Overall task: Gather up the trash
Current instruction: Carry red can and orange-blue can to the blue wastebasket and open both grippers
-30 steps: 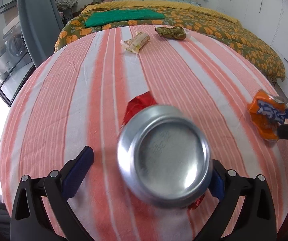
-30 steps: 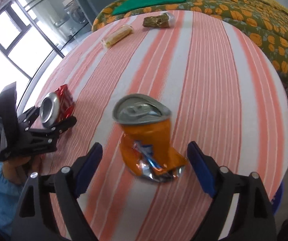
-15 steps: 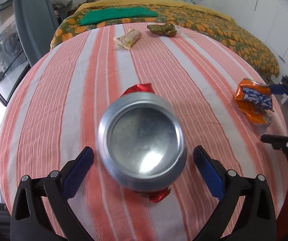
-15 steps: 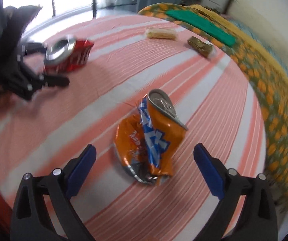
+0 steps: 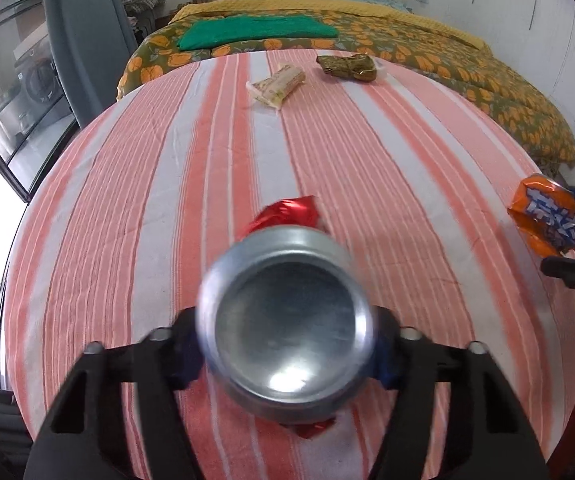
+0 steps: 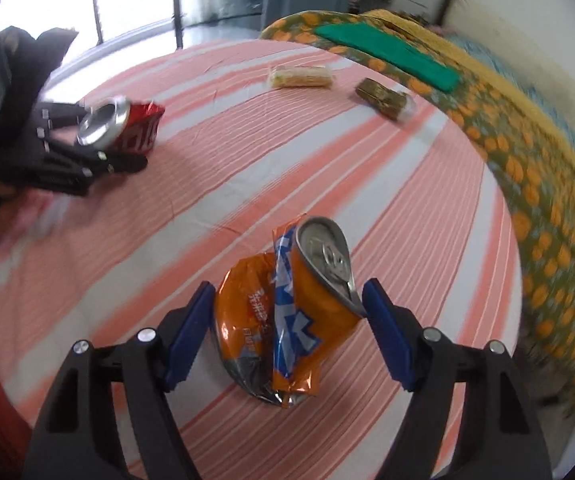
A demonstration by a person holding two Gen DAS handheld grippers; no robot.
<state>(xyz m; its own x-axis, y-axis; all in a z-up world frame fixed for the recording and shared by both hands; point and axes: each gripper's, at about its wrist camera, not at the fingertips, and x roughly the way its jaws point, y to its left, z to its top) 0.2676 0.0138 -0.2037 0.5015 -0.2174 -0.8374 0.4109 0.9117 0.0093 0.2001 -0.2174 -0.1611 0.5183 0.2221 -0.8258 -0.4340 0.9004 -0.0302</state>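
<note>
- Left tool (image 5: 287, 354): jaws have closed since half a second ago and now pinch the red can (image 5: 287, 320) at both sides; can rests low over the near counter (image 5: 127, 200).
- Right tool (image 6: 287, 336): narrowed too, blue pads (image 6: 189, 340) against or just beside the orange can (image 6: 287, 312); firm contact not certain. Can lies near the right edge.
- Judgement: both cans about ready to lift.
- Right view alone shows the red can's crumpled side (image 6: 127, 128).
- Two wrappers (image 5: 275, 84) (image 5: 347, 66) untouched at the far side.
</note>
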